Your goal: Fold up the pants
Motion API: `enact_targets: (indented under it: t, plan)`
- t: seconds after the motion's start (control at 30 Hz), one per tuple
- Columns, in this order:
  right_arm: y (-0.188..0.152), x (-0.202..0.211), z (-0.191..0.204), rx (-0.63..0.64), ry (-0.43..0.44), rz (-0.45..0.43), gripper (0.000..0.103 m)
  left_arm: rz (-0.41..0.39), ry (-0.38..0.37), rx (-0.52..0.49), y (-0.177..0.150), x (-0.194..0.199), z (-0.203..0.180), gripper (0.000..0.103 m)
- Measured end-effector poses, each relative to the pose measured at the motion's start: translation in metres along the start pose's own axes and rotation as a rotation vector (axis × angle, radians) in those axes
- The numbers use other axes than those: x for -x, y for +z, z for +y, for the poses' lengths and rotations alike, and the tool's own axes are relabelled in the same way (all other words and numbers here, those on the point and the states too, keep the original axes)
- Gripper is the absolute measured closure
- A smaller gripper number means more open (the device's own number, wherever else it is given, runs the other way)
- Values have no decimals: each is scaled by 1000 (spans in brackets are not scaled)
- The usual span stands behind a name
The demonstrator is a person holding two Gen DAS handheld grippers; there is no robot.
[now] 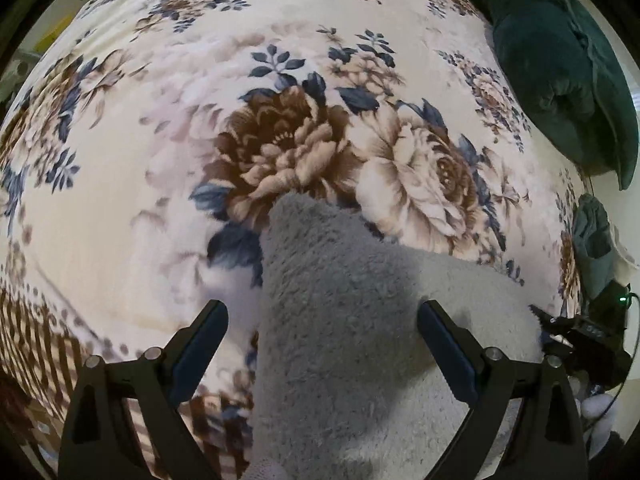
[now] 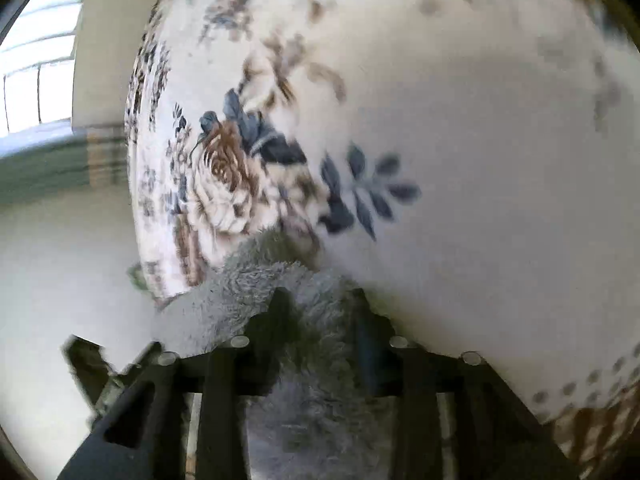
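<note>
The fluffy grey pants [image 1: 352, 320] lie on a cream blanket with brown and blue flowers [image 1: 160, 200]. The left gripper [image 1: 322, 344] has jaws wide open over them. The right gripper [image 2: 320, 312] pinches the pants tight

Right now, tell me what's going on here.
A person is folding fuzzy gray pants on a flowered blanket with two handheld grippers. The right gripper has its jaws shut on a bunch of the gray fabric. The left gripper hangs open over the pants, holding nothing. Dark green bedding lies beside them.
</note>
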State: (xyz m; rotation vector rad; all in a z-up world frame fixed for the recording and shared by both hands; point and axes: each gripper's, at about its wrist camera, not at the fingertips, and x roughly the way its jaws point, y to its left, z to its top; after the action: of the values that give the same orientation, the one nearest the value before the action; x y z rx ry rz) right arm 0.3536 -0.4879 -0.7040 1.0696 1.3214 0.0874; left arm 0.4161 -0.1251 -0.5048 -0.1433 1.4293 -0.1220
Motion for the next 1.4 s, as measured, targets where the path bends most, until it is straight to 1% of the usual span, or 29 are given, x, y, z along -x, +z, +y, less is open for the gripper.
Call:
enact_targets:
  t: [0.03, 0.2, 0.3, 0.33, 0.37, 0.4, 0.43, 0.47, 0.5, 0.53, 0.63, 0.7, 0.77, 0.8, 0.83, 0.87, 0.9, 0.97, 1.0, 1.03, 1.07, 1.1, 1.13, 1.17, 1.2, 1.23, 1.3, 1.33, 1.4]
  plan:
    - [-2, 7, 9, 24, 16, -49, 74, 3, 4, 2, 1, -2, 1, 6]
    - [-1, 30, 30, 72, 13, -188, 75, 18, -19, 29, 0, -10, 8, 6]
    - [11, 23, 27, 83, -53, -194, 75, 29, -30, 47, -1, -14, 11, 6]
    - [14, 15, 25, 90, -76, -178, 75, 32, -32, 52, -1, -15, 11, 6]
    - [17, 9, 20, 105, -102, -132, 74, 31, -29, 56, -2, -15, 12, 6]
    - [19, 4, 15, 100, -116, -82, 69, 29, -30, 58, -3, -13, 12, 6]
    - [20, 3, 10, 60, -109, -42, 59, 29, -34, 60, -4, -10, 13, 6]
    - [18, 9, 6, 39, -98, -40, 54, 25, -40, 63, -6, -6, 13, 6]
    - [14, 19, 5, 31, -81, -49, 42, 14, -47, 67, -9, 0, 13, 6]
    - [5, 35, 4, 34, -58, -76, 35, 6, -55, 69, -12, 5, 13, 6]
    - [-27, 66, -13, -12, -60, -94, 33, -11, -60, 63, -22, 13, 11, 6]
    - [-52, 71, -36, -105, -27, -50, 33, -9, -46, 39, -24, 8, 5, 6]
    - [-75, 55, -59, -213, 31, 30, 33, 1, -23, 29, -25, -1, 4, 6]
    - [-85, 46, -69, -256, 58, 51, 38, 14, -16, 35, -25, -8, 5, 6]
    - [-94, 39, -77, -289, 80, 43, 78, 23, -15, 41, -25, -12, 6, 6]
    - [-101, 36, -82, -321, 75, 31, 90, 28, -18, 44, -26, -14, 7, 6]
    - [-106, 35, -86, -350, 67, 22, 90, 36, -23, 42, -26, -17, 8, 6]
    - [-114, 41, -93, -351, 2, -22, 90, 39, -24, 36, -28, -18, 8, 6]
    - [-115, 40, -96, -348, -19, -19, 90, 43, -34, 30, -29, -19, 7, 6]
    - [-116, 34, -100, -344, -10, 14, 89, 44, -31, 25, -29, -18, 5, 6]
    - [-115, 29, -100, -327, 1, 40, 87, 43, -23, 20, -30, -17, 4, 6]
    - [-113, 27, -96, -294, 16, 61, 79, 40, -24, 13, -31, -14, 3, 6]
    - [-110, 31, -91, -263, 29, 62, 59, 40, -30, 10, -32, -12, 3, 6]
    - [-108, 35, -87, -233, 30, 58, 46, 37, -39, 8, -33, -8, 3, 6]
    - [-107, 41, -83, -196, 29, 44, 23, 26, -62, 9, -37, -1, 5, 6]
    - [-106, 49, -78, -155, 48, 15, 12, 23, -84, 13, -40, 3, 7, 6]
    - [-104, 48, -75, -116, 92, 19, 6, 23, -127, 24, -51, 6, 11, 6]
    - [-104, 37, -78, -95, 119, 55, 6, 28, -131, 22, -56, 4, 12, 6]
    - [-103, 16, -83, -101, 144, 109, 6, 66, -83, 5, -69, -12, 14, 6]
